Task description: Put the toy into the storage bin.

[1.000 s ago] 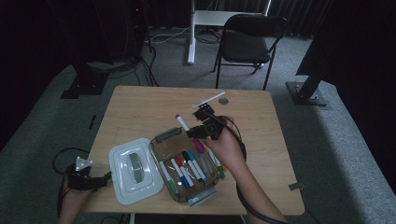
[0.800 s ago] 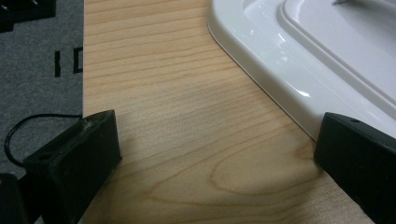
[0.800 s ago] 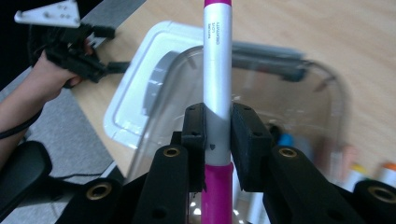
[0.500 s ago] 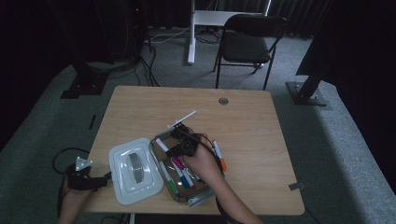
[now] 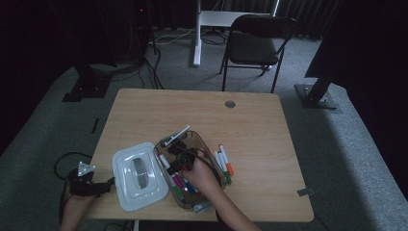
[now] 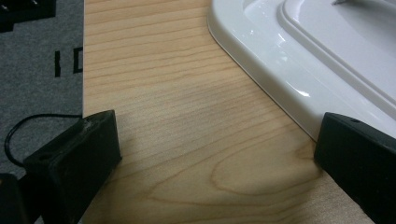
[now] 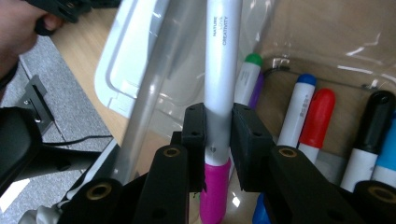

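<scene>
My right tongs (image 7: 212,135) clamped on pink-capped marker (image 7: 219,70), came down from far tabletop (image 5: 250,115) into clear box (image 5: 204,144); drop comes next, I judge. Left tongs (image 6: 210,154) wide open, empty, beside white lid (image 5: 139,175)

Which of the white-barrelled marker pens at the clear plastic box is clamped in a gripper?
The pink-capped marker, pinched between the right gripper jaws. The green-, blue- and red-capped ones lie loose in the clear box.
</scene>
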